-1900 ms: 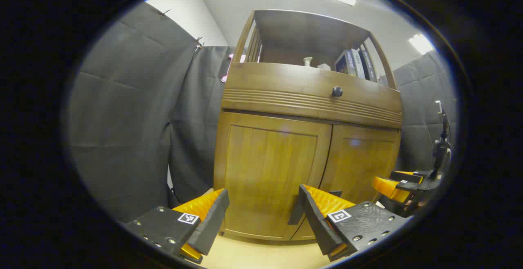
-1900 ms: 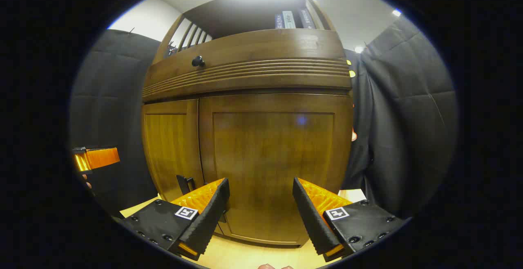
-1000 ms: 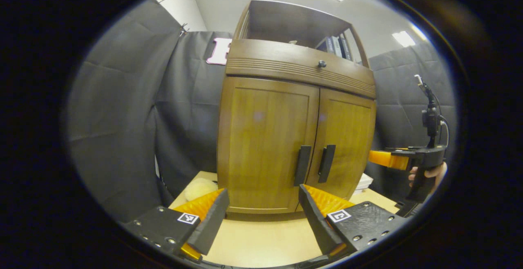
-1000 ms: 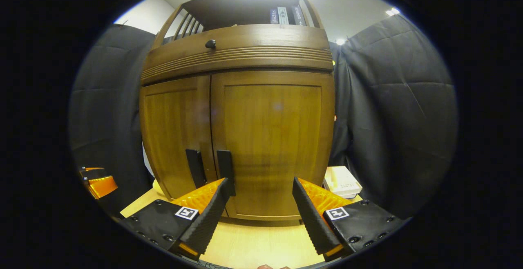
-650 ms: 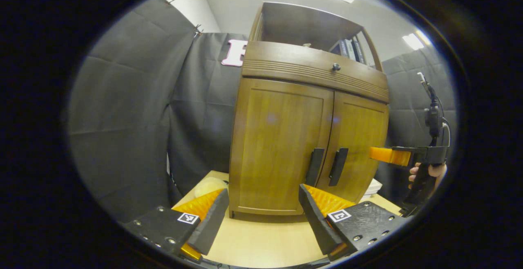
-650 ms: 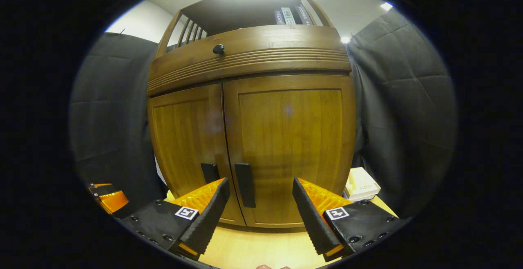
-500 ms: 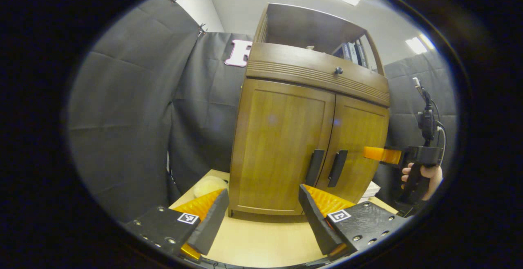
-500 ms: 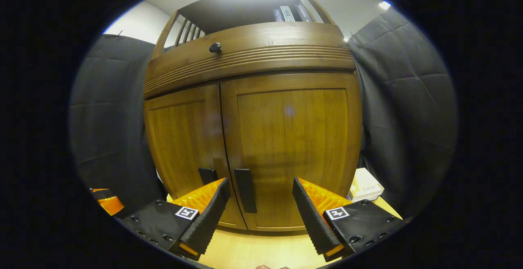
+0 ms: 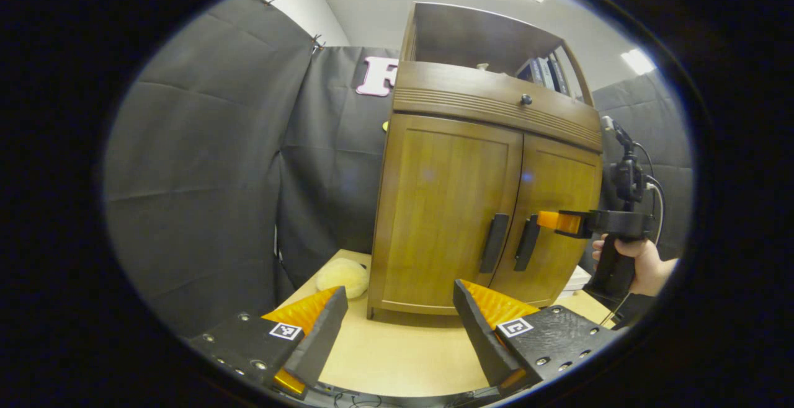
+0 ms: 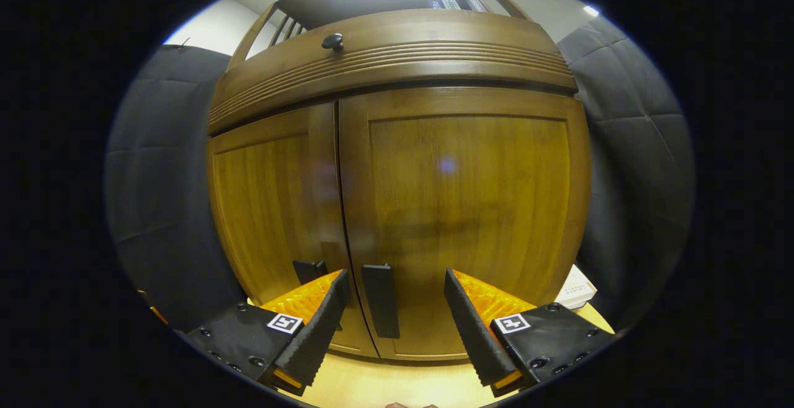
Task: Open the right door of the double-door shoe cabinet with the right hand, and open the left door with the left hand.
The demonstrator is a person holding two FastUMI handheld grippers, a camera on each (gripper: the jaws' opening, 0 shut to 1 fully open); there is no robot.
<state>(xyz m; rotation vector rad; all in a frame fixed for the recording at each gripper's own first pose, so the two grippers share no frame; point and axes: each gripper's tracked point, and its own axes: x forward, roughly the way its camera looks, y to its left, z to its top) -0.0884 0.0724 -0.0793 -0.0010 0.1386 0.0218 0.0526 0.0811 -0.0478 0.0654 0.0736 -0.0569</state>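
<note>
On the shoe cabinet's (image 9: 446,209) open top shelf, books (image 9: 546,73) stand.

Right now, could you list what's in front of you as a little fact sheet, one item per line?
Cabinet: wooden, standing on a light tabletop
Left door: closed
Right door: closed
Right door handle: dark vertical bar, framed between the right gripper's open jaws, not yet gripped
Left door handle: dark vertical bar, untouched
Right gripper: open, close to the right door
Left gripper: open, farther back from the cabinet
Drawer knob: small, dark, above the doors
Beside the cabinet: a pale soft lump
</note>
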